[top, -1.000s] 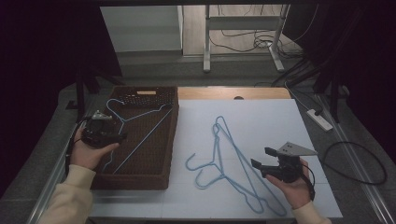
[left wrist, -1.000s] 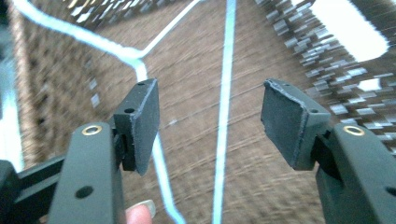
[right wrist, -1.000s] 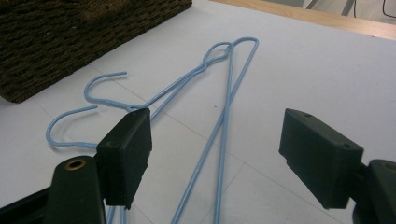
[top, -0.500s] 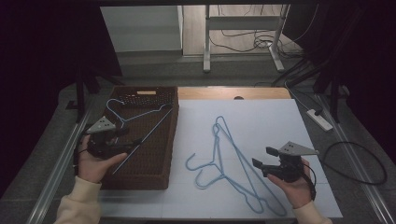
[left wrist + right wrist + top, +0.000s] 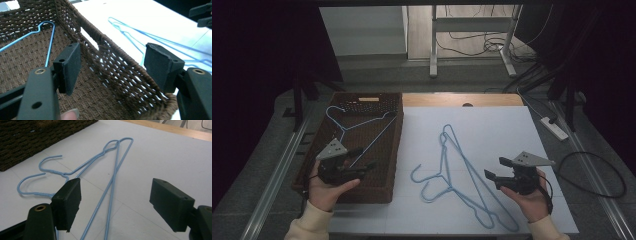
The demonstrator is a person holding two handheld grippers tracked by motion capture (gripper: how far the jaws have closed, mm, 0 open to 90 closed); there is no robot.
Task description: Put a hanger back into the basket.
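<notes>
A brown wicker basket (image 5: 384,192) stands at the table's left, and a blue wire hanger (image 5: 343,126) lies inside it. Two more blue hangers (image 5: 462,167) lie crossed on the white table top. My left gripper (image 5: 364,157) hovers over the basket's near part. Its jaws have just been opening and hold nothing. In the left gripper view the basket's wall (image 5: 120,65) runs beyond the jaws, with the hanger (image 5: 50,42) to the left. My right gripper (image 5: 494,167) stands open just right of the two hangers (image 5: 112,180), with nothing gripped.
A wooden strip (image 5: 462,100) runs along the table's far edge. On the floor to the right lie a power strip (image 5: 554,127) and looping cables (image 5: 592,175). A metal rail (image 5: 277,175) runs along the basket's left side. The basket's dark wall (image 5: 37,137) sits far left in the right gripper view.
My left hand has drawn back toward the near end of the basket, and its jaws look wider. The hanger in the basket and the right gripper have stayed where they were.
</notes>
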